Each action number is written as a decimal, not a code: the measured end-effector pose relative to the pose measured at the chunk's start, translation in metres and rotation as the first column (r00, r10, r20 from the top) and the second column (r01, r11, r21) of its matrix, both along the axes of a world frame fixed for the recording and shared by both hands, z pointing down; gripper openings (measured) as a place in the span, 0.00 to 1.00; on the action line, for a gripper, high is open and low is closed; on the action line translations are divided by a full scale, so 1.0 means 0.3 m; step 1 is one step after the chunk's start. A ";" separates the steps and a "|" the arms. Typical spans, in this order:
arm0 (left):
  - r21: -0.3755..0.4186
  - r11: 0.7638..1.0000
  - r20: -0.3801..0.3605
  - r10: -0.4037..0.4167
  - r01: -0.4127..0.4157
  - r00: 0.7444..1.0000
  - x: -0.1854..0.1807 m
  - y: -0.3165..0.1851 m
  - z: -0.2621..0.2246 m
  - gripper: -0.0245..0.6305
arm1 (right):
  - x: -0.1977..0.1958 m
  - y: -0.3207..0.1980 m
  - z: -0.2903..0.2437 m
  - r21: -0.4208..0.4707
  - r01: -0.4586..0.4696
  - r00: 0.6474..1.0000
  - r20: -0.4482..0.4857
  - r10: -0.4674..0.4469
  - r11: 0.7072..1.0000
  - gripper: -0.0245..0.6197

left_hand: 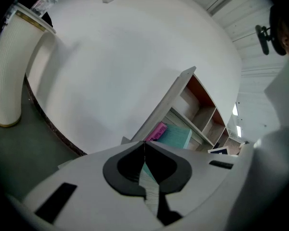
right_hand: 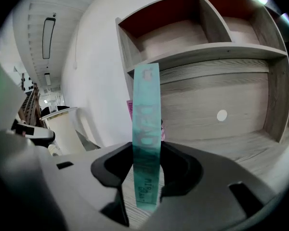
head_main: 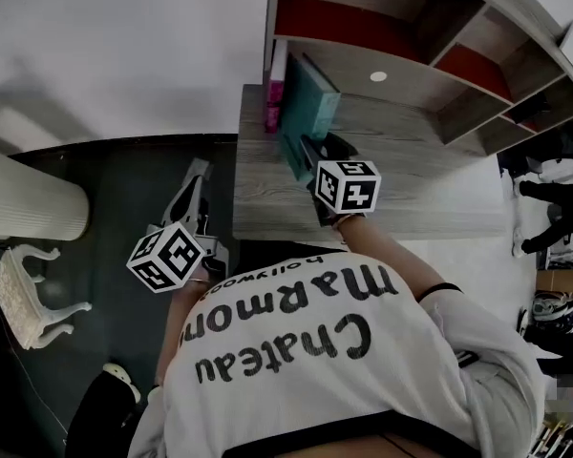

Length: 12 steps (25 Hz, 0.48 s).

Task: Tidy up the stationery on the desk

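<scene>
Pinching a teal book (right_hand: 147, 105): right hand-held gripper (right_hand: 145, 165), book held upright beside a pink book (head_main: 272, 108) over the desk (head_main: 430, 198). Left hand-held gripper (left_hand: 144, 148): jaws pressed together, empty

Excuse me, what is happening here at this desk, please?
A person is tidying a wooden desk with a gripper in each hand. The right gripper is closed on a teal book and holds it on its edge, near a pink book that stands by the shelf's left wall. The left gripper is off to the left of the desk, with its jaws together and nothing between them.
</scene>
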State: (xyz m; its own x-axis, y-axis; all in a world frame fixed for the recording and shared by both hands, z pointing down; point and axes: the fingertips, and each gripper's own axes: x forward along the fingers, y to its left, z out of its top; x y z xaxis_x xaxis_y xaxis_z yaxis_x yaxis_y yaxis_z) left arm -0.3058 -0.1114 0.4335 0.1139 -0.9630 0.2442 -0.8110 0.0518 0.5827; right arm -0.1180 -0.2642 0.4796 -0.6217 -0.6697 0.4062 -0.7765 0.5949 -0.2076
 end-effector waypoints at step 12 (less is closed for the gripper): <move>-0.009 0.998 -0.046 -0.065 0.065 0.997 0.066 0.012 0.010 0.06 | -0.015 0.047 0.021 -0.052 0.108 0.993 -0.035 -0.110 0.993 0.33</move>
